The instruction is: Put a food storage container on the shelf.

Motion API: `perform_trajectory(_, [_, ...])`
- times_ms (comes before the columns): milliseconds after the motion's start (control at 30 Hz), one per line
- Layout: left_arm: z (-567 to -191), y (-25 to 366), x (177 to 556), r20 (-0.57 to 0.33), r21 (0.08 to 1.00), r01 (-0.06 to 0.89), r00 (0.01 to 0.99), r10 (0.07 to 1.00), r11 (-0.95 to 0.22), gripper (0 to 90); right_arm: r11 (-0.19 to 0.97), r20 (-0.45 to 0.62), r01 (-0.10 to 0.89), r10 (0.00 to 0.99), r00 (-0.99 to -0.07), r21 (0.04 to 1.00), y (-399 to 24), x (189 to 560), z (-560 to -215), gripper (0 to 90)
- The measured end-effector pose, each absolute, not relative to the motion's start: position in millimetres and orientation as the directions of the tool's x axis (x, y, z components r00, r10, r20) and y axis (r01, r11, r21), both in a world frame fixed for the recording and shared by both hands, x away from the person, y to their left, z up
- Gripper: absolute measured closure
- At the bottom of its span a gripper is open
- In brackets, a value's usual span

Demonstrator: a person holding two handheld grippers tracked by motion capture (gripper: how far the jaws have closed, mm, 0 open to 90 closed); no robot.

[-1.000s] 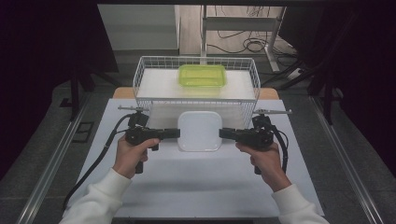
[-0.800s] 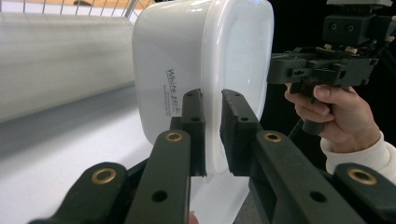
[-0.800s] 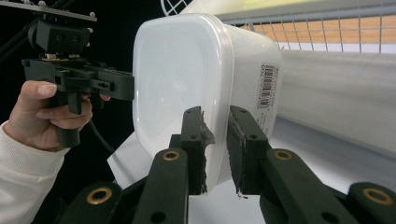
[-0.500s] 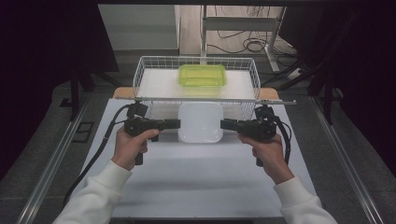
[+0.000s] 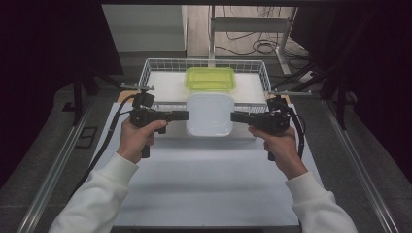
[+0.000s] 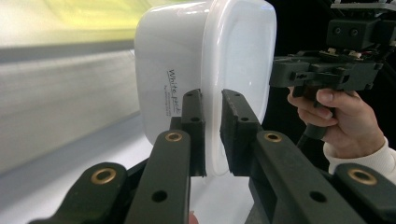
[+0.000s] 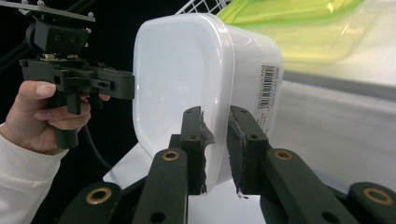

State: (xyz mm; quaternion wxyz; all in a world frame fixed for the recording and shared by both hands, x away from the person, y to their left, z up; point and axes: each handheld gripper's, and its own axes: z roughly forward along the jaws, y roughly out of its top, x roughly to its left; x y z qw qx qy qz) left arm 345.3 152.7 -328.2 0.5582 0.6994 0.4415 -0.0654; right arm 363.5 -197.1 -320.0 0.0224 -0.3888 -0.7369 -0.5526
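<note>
A white lidded plastic container [image 5: 210,114] hangs in the air between both hands, above the table and near the front rail of the wire basket [image 5: 154,68]. My left gripper [image 5: 185,115] is shut on the lid rim at the container's left side; the left gripper view shows the rim [image 6: 214,116] pinched between the jaws. My right gripper [image 5: 233,117] is shut on the rim at the container's right side, seen clamped [image 7: 219,135] in the right gripper view. A yellow-green container [image 5: 210,78] lies inside the basket behind it.
The wire basket stands at the table's far edge on a white liner. A white mat [image 5: 204,184] covers the table in front of me. Metal rails [image 5: 58,165] run along both table sides. Cables trail from both grippers.
Both grippers have risen with the white container held between them and carried it toward the basket; it now overlaps the basket's front rail in the high view.
</note>
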Motion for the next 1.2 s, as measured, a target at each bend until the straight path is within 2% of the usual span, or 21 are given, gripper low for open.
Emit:
perform_trajectory(400, [-310.2, 154.3, 369.8, -0.575, 0.733, 0.68, 0.606, 0.549, 0.018, 81.2, 0.072, 0.457, 0.584, 0.547, -0.701, 0.809, -195.7, 387.3, -303.4, 75.8])
perform_trajectory(933, [-282.4, 157.8, 417.5, -0.593, 0.724, 0.689, 0.601, 0.536, 0.029, 81.4, 0.054, 0.49, 0.618, 0.557, -0.671, 0.784, -192.8, 434.2, -274.2, 75.6])
perform_trajectory(1200, [-273.6, 158.5, 424.2, -0.6, 0.724, 0.688, 0.601, 0.528, 0.04, 81.6, 0.048, 0.498, 0.622, 0.555, -0.667, 0.781, -192.9, 444.3, -266.5, 75.5])
